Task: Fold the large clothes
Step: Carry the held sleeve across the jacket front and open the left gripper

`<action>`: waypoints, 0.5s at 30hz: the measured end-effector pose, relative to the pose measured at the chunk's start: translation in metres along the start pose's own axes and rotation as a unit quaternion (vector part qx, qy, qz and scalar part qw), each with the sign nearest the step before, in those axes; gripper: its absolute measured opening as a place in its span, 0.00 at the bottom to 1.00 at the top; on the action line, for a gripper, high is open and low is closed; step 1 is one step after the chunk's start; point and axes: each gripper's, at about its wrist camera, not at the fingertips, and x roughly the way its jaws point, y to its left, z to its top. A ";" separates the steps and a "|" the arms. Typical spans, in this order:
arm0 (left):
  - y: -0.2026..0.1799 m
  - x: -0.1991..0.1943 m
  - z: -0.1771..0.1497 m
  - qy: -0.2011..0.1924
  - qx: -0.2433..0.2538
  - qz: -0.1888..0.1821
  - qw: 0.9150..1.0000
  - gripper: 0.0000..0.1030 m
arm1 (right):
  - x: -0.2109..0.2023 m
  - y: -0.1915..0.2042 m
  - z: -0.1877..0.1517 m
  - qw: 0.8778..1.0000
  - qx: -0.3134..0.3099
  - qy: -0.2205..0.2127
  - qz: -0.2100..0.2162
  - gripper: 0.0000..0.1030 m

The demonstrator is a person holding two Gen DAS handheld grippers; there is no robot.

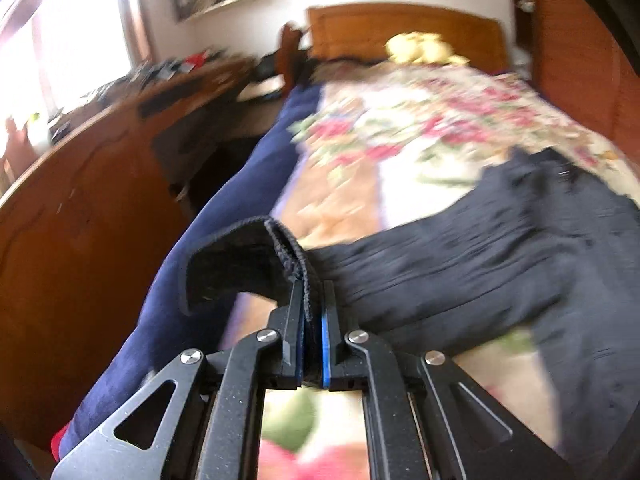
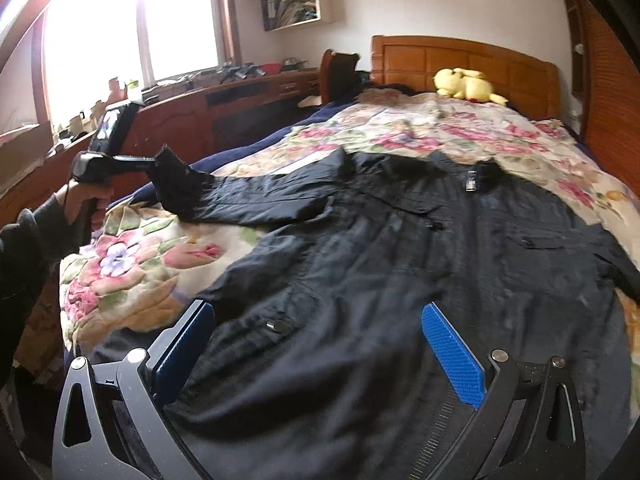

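Currently the left gripper (image 1: 310, 300) is clamping the ribbed cuff (image 1: 288, 252) of a black jacket (image 2: 400, 280), its two pads pressed tight against the fabric with the cuff's end sticking up above them. From the right wrist view, that same gripper (image 2: 158, 160) is holding the sleeve (image 2: 256, 196) raised off the bedding at the jacket's left side, a hand (image 2: 84, 204) in a dark sleeve gripping its handle. The sleeve is stretching out level from the shoulder to the raised cuff.

The jacket is lying front-up and spread across a floral quilt (image 2: 132, 264) on a bed, collar toward the wooden headboard (image 2: 460, 60), zip running down the middle.

The right gripper (image 2: 320, 356) is hovering over the jacket's lower front, jaws spread wide, blue pads (image 2: 452, 356) gripping nothing; whether they are brushing the fabric I cannot tell.

A yellow plush toy (image 2: 468, 84) is sitting near the headboard, well apart from the jacket. A cluttered wooden desk (image 2: 224, 96) is running along beneath the window, beside the bed.
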 end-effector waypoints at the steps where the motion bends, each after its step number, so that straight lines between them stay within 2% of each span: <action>1: -0.015 -0.008 0.007 -0.007 0.007 -0.014 1.000 0.06 | -0.006 -0.005 -0.001 1.000 0.004 -0.003 -0.005 1.00; 4: -0.067 -0.032 0.024 -0.020 0.030 -0.059 0.998 0.06 | -0.023 -0.022 -0.009 0.999 0.022 -0.011 -0.021 1.00; 10: -0.183 -0.072 0.040 -0.035 0.085 -0.151 0.984 0.06 | -0.062 -0.052 -0.034 0.997 0.048 -0.030 -0.055 1.00; 13: -0.233 -0.087 0.042 -0.035 0.113 -0.174 0.978 0.06 | -0.077 -0.067 -0.047 0.995 0.058 -0.030 -0.072 1.00; 15: -0.253 -0.088 0.040 -0.022 0.119 -0.189 0.975 0.06 | -0.085 -0.075 -0.052 0.994 0.064 -0.028 -0.080 1.00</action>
